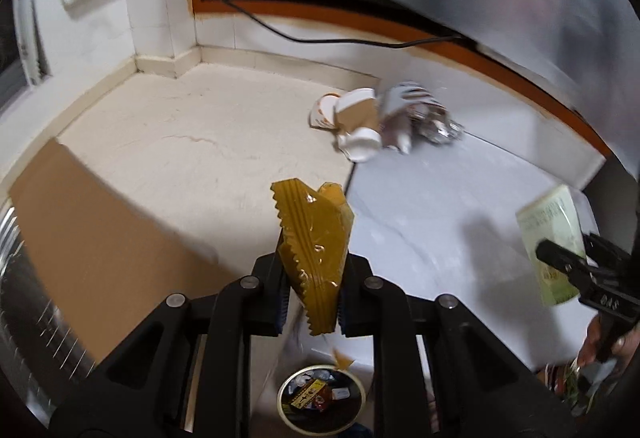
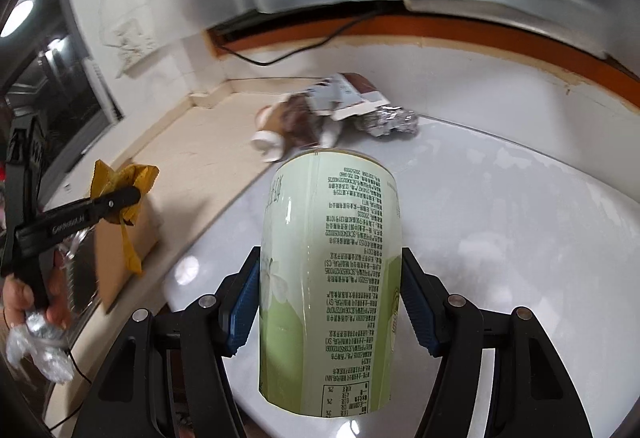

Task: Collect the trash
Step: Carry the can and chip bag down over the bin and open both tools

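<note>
In the left wrist view, a yellow wrapper point(image 1: 313, 246) is pinched between the nearly closed jaws of the left gripper point(image 1: 312, 302) at lower centre. A cream stone counter point(image 1: 192, 134) fills the middle, joined on the right by a white glossy surface point(image 1: 440, 198). A heap of paper cups point(image 1: 356, 126) and crumpled foil point(image 1: 442, 130) is seen at centre right. A brown cardboard sheet point(image 1: 92, 238) lies at the left. A bin point(image 1: 322, 398) with rubbish is seen at the bottom.

In the right wrist view, a pale green can point(image 2: 330, 278) is clamped between the widely set jaws of the right gripper point(image 2: 330, 302). White walls and an orange-brown trim point(image 2: 480, 34) are seen behind the counter.
</note>
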The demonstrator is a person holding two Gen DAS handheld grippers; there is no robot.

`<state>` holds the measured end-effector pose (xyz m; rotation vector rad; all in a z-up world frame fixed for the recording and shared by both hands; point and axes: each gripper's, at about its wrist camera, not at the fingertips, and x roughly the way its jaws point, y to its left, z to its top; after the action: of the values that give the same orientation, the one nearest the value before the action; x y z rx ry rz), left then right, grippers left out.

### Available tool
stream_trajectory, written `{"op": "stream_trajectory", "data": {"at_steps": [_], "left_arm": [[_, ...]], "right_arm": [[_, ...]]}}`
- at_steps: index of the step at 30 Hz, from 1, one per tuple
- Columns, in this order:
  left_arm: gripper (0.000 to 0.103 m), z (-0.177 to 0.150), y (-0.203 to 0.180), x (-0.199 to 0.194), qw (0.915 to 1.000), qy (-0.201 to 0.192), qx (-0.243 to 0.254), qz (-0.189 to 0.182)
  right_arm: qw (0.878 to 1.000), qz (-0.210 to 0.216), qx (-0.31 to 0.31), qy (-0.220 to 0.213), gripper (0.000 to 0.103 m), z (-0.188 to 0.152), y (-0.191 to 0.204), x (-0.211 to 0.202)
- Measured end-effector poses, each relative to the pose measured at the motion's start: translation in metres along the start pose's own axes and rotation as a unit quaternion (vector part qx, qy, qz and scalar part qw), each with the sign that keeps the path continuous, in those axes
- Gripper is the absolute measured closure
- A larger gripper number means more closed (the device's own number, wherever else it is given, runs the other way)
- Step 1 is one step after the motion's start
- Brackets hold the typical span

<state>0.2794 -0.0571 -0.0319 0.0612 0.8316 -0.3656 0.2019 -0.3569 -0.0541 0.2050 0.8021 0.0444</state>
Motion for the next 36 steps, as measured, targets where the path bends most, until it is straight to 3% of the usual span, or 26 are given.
{"op": "stream_trajectory", "data": {"at_steps": [7,12,17,22,27,36], "left_arm": [[0.088,-0.102,-0.031,-0.078,0.9987,-0.028,0.033,0.027],[0.088,-0.179,-0.05,-0.088,0.9968,-0.028,0.051,0.055],[0.088,-0.246,-0.052,-0.078,0.9977,0.013,0.033,0.057],[0.088,-0.289,-0.046,-0.06,0.9964,0.059,0.026,0.055],[0.088,-0.326,-0.04,-0.042,0.995,0.088,0.016,0.044],[0.088,-0.355,-0.019,0.028,0.9851,0.17,-0.024,0.007]], "right_arm": [[0.998,0.038,-0.042,-0.027,0.038,-0.063,0.049,-0.056],[0.994,0.031,-0.097,-0.033,0.038,-0.125,0.09,-0.076],[0.99,0.027,-0.136,0.006,0.038,-0.177,0.118,-0.068],[0.983,0.011,-0.179,0.038,0.038,-0.222,0.138,-0.046],[0.974,0.008,-0.198,0.111,0.038,-0.266,0.142,0.002],[0.96,0.002,-0.155,0.232,0.038,-0.319,0.119,0.094]]}}
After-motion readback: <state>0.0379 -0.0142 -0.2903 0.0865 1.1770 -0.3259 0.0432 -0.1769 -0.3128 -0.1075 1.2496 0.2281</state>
